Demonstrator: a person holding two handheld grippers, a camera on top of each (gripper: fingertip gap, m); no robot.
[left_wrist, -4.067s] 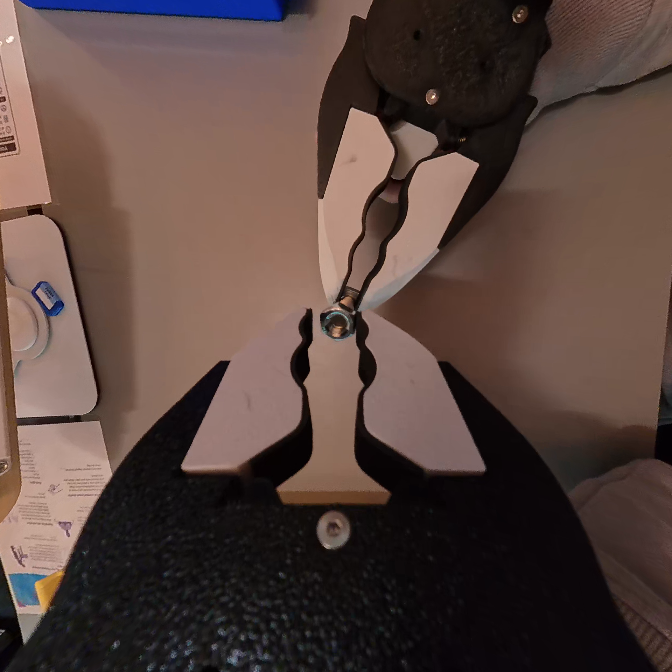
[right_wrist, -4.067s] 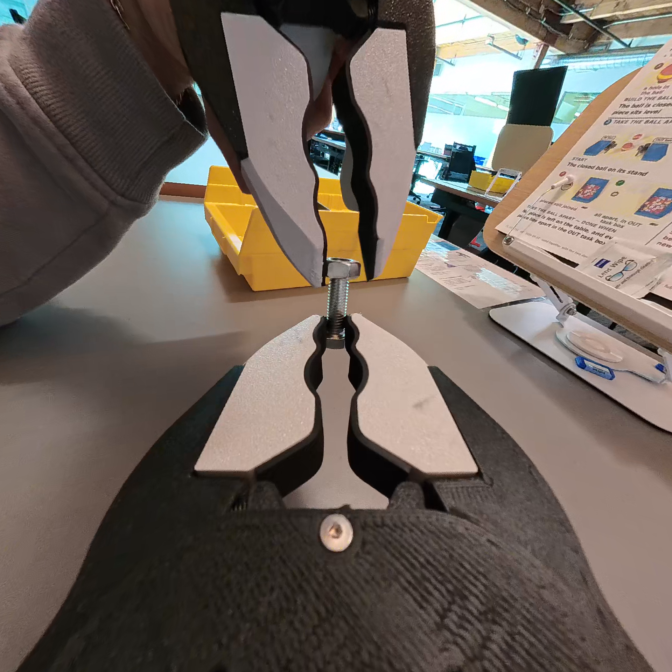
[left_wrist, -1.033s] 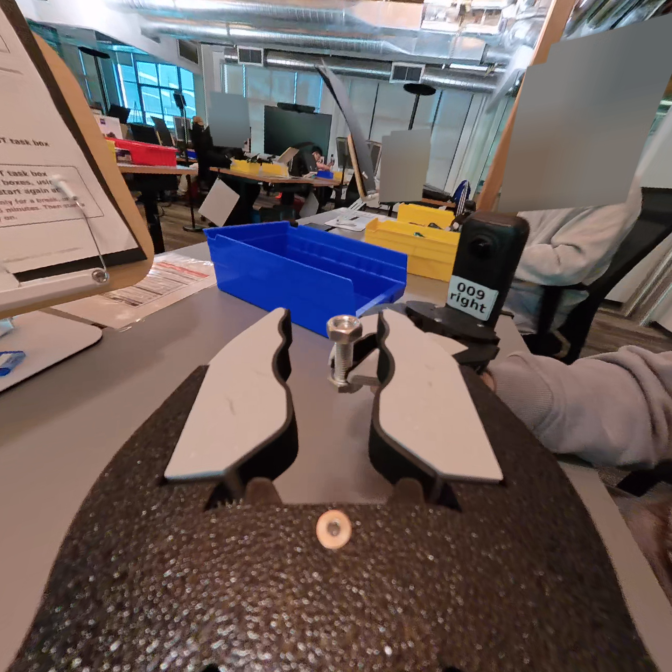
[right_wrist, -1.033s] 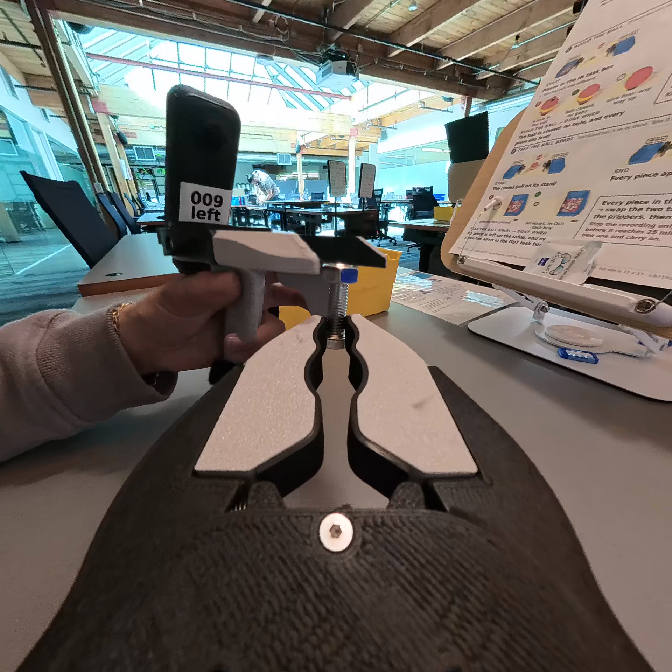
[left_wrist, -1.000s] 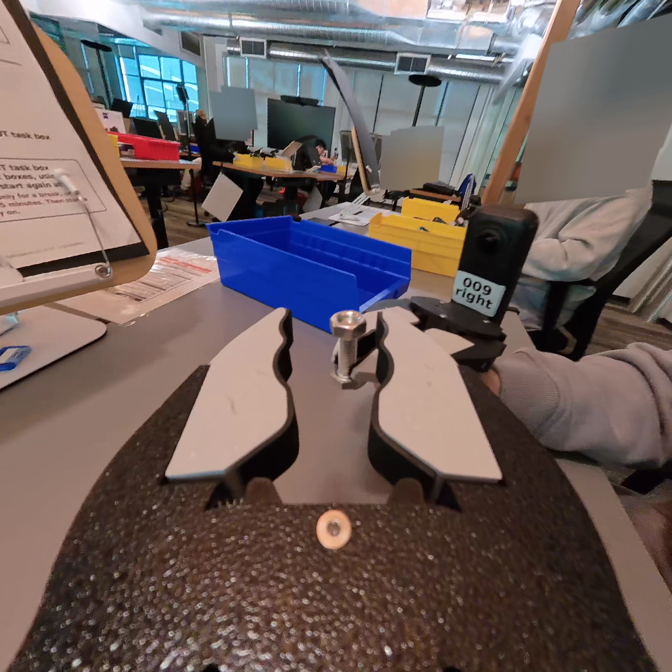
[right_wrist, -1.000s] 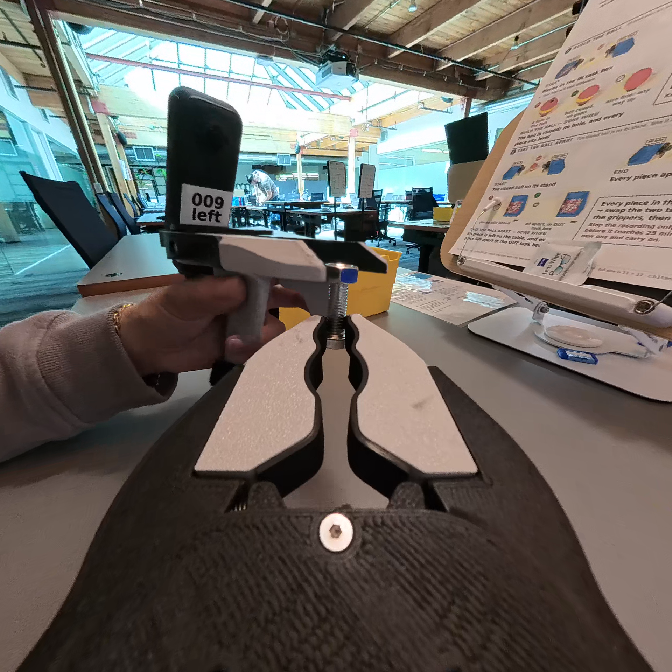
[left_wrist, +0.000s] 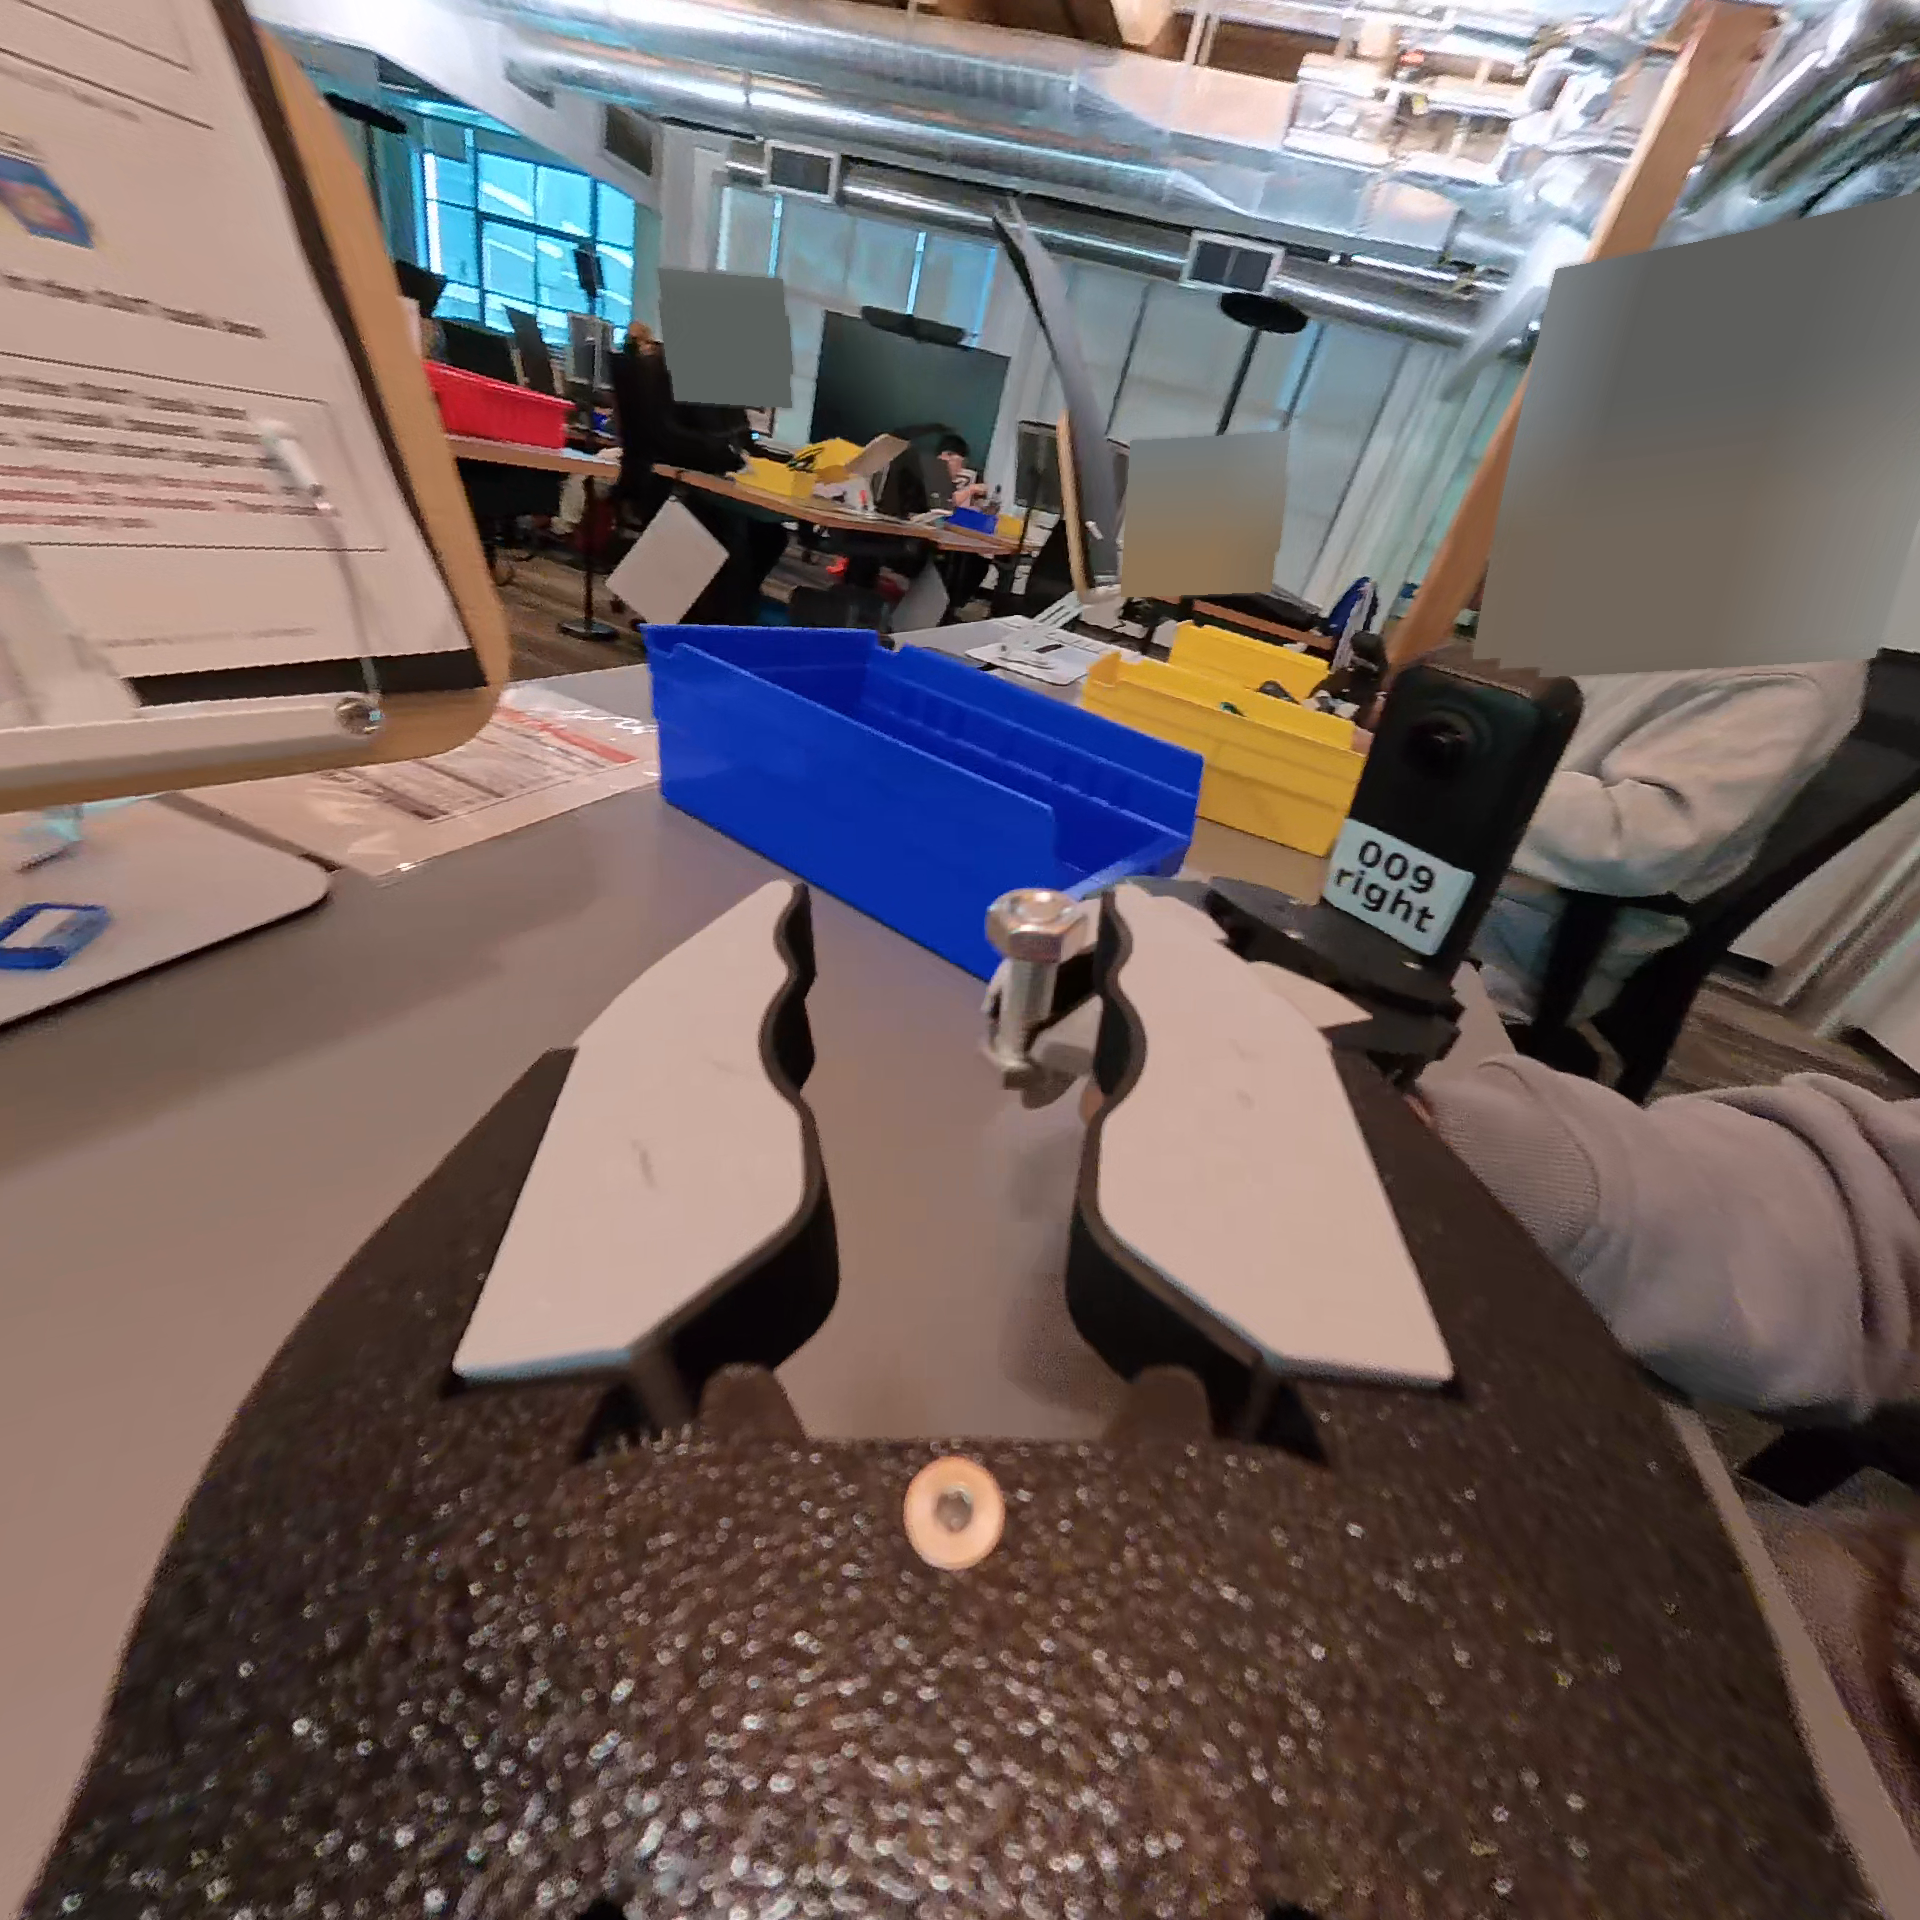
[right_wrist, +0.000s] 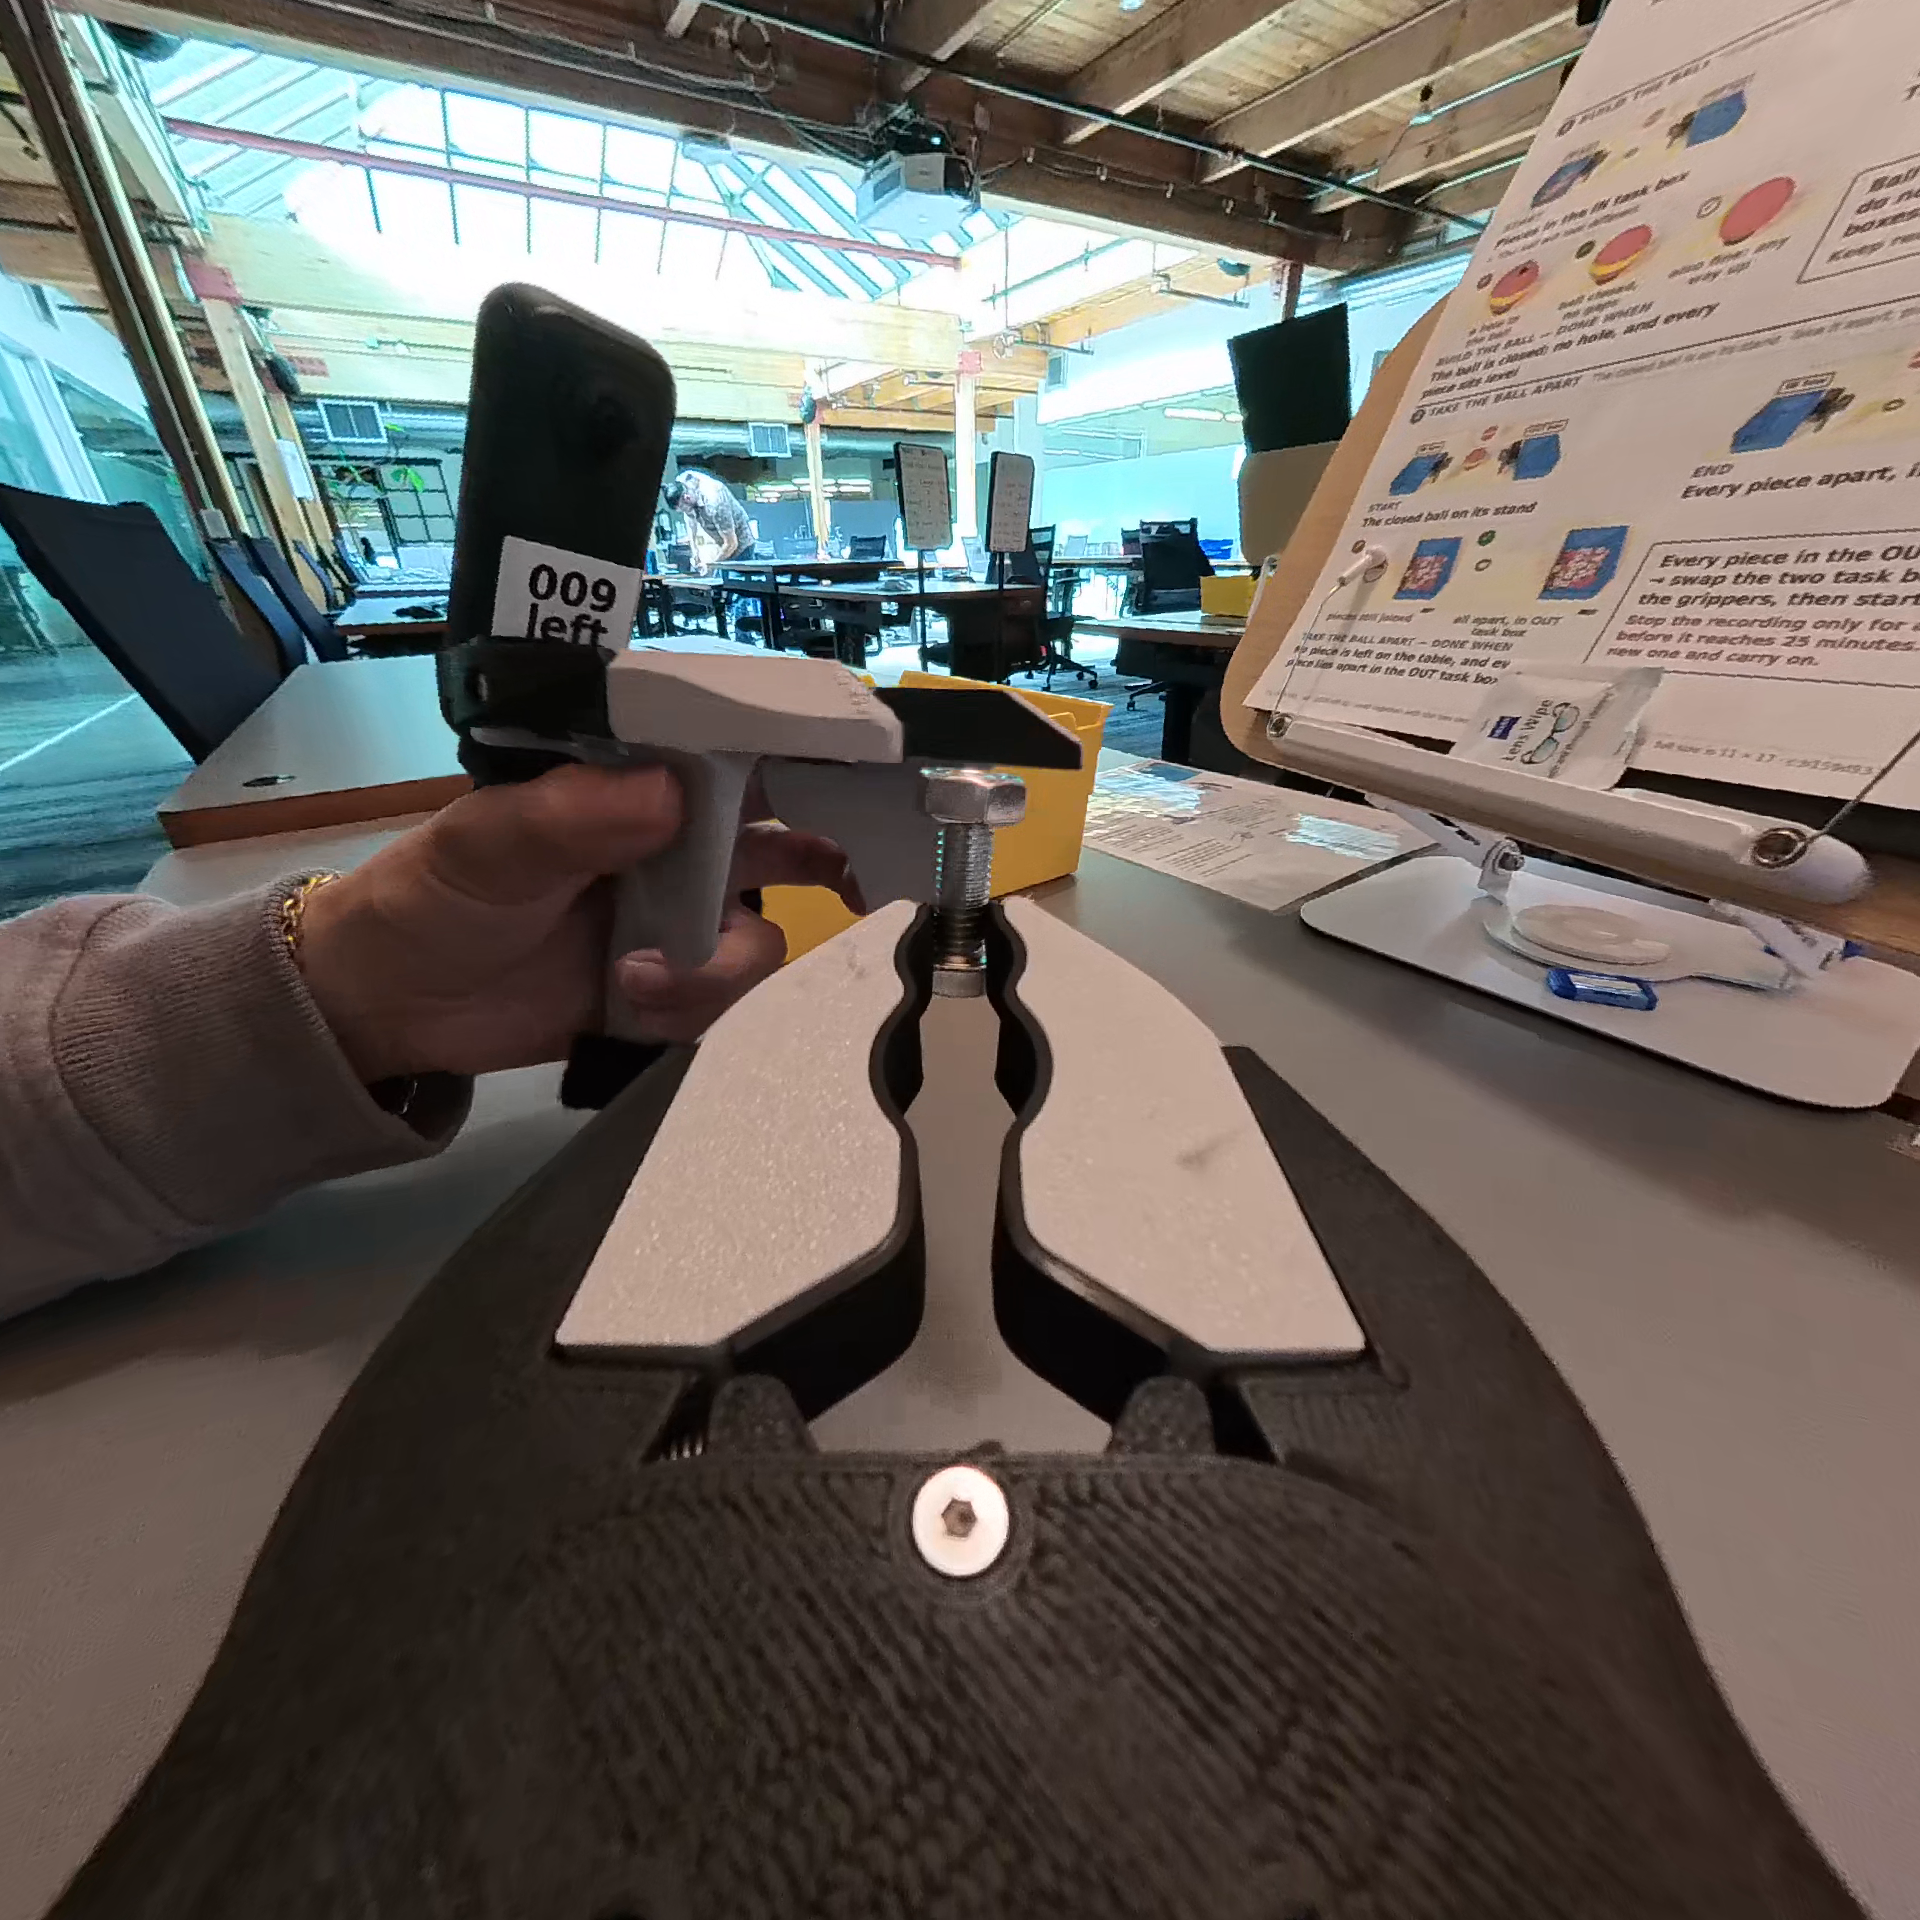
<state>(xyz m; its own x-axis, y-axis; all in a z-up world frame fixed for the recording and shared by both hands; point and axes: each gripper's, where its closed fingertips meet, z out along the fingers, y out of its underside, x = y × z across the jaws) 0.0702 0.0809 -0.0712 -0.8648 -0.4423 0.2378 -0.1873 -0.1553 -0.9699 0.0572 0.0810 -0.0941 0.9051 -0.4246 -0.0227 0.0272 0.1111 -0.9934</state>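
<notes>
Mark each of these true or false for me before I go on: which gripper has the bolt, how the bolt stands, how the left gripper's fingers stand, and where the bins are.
1. The right gripper is shut on the threaded end of the silver bolt. True.
2. The bolt lies flat on the grey table. False: it stands upright, hex head on top, off the table.
3. The left gripper grips the bolt head. False: its fingers stand wide apart; the left one is clear of the bolt.
4. A blue bin sits on the table beyond the left gripper. True.
5. The yellow bin is held by a hand. False: it rests on the table behind the bolt.
</notes>
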